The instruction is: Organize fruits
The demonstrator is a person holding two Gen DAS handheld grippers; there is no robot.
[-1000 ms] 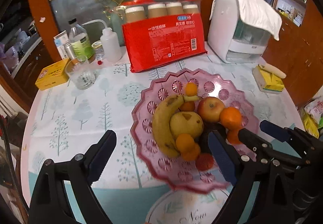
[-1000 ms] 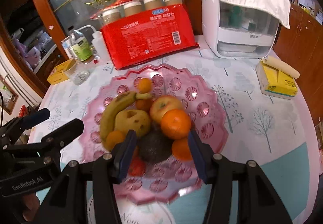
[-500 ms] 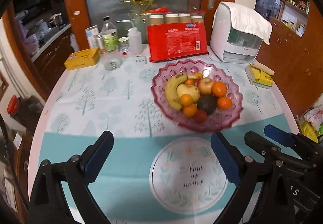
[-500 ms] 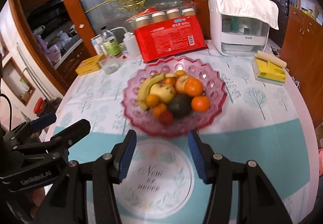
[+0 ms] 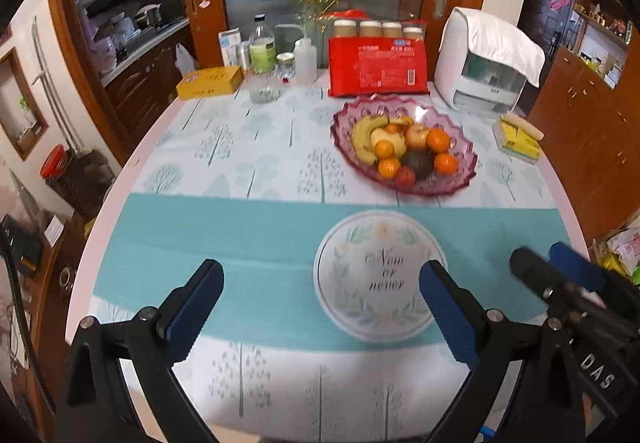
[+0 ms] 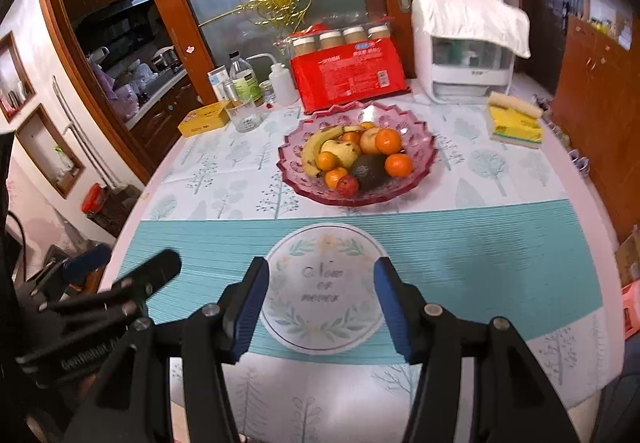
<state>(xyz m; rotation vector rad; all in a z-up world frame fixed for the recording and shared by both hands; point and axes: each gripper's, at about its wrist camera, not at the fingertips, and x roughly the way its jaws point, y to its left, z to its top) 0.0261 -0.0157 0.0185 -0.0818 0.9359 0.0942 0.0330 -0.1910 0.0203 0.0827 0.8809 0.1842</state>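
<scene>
All the fruit sits heaped in the pink glass bowl (image 6: 416, 157) toward the far side of the table: banana (image 6: 316, 147) curled along the left, oranges (image 6: 387, 141) on the right, avocado (image 6: 368, 171) and a small red fruit (image 6: 347, 185) at the front. Nothing loose on the cloth (image 6: 480, 243), so the sorting looks finished. Right gripper (image 6: 320, 307) hangs over the round printed mat (image 6: 320, 319), well apart from the bowl, jaws spread and empty. Left gripper (image 5: 320, 307) too, wide apart, carrying nothing. Behind the bowl, a red packet (image 6: 346, 77) and white appliance (image 6: 464, 55) crowd the back edge, which is likely why the bowl sits forward of them.
</scene>
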